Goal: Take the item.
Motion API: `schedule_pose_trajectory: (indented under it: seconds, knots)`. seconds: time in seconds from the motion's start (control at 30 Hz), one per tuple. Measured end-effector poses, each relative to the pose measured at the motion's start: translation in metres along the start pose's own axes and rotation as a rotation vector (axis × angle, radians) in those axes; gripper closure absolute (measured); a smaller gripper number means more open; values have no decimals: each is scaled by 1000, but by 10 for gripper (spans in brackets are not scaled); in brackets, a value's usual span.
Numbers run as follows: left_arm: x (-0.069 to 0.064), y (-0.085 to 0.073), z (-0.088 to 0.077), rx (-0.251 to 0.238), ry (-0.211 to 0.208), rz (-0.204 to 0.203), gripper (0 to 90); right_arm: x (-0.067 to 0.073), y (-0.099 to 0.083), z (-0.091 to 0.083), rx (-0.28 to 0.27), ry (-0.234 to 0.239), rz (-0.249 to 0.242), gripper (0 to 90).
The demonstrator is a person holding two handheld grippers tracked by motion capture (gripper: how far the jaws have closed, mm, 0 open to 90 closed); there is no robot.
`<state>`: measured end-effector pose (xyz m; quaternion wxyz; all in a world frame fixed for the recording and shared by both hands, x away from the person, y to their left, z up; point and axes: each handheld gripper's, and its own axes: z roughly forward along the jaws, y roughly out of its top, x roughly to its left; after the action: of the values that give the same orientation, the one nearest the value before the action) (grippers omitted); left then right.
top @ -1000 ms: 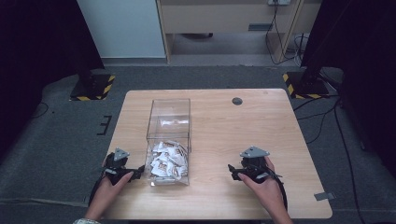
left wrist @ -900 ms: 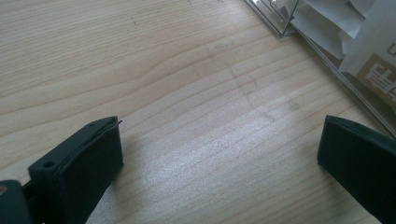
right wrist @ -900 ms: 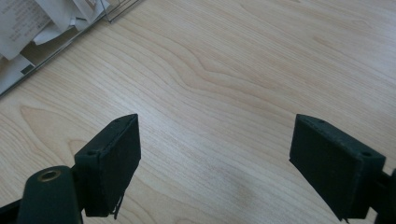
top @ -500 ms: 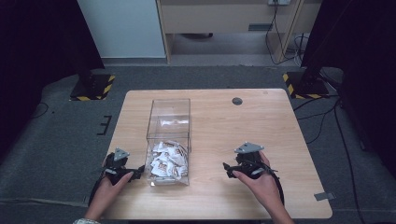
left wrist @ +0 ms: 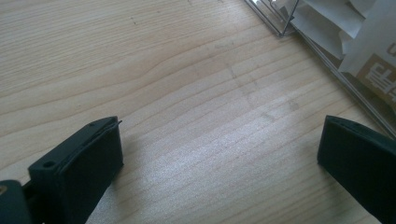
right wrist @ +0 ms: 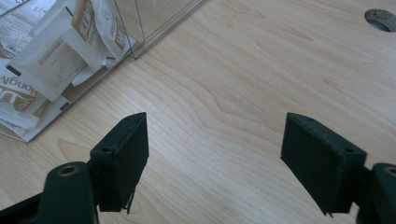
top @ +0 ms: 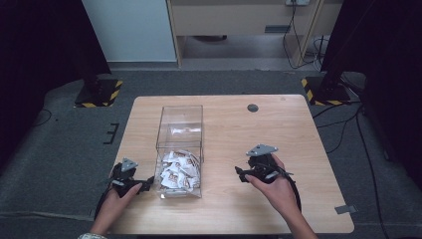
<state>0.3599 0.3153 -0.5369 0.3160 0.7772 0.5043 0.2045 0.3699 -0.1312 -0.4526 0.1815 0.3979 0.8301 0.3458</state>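
A: Nearest items, please.

B: Two grippers, one per hand. The left gripper [top: 148,185] lay at the table's near left edge, jaws spread with nothing between them, its tip just beside the clear box [top: 180,149]. The right gripper [top: 239,174] was held near the middle right of the table [top: 278,129], jaws spread and empty, having just been closing a little; it stood well apart from the box.

A: What did the close views add?

B: The left gripper view showed bare wood grain between its jaws and the box's lower corner [left wrist: 285,28] at the upper right. The right gripper view showed print on the packets [right wrist: 51,60] through the box wall. The high view showed the whole box, which neither close view did.

A: Container and contents?

B: One clear box, tall and narrow, open at the top, on the left half of the table. A heap of white packets [top: 176,169] with brown print filled its near end; the count could not be made out. Its far end held almost nothing.

A: Farther off?

B: One round hole [top: 253,107] near the table's far edge. Two black stands with yellow-striped bases [top: 97,94] stood on the floor beyond.
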Motion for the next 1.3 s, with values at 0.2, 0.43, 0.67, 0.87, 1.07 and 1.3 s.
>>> schedule_pose_trajectory:
  seconds: [0.2,0.43,0.67,0.87,1.07,1.3]
  knots:
    - [0,0,0,0,0,0,0,3,13,-1,-1,4,-31,281]
    - [0,0,0,0,0,0,0,7,24,1,5,13,-63,328]
    - [0,0,0,0,0,0,0,9,38,-2,0,27,-77,388]
    - [0,0,0,0,0,0,0,14,54,-6,-1,32,-105,440]
    - [0,0,0,0,0,0,0,19,65,-9,-6,43,-127,481]
    - [0,0,0,0,0,0,0,24,77,-11,-10,56,-144,528]
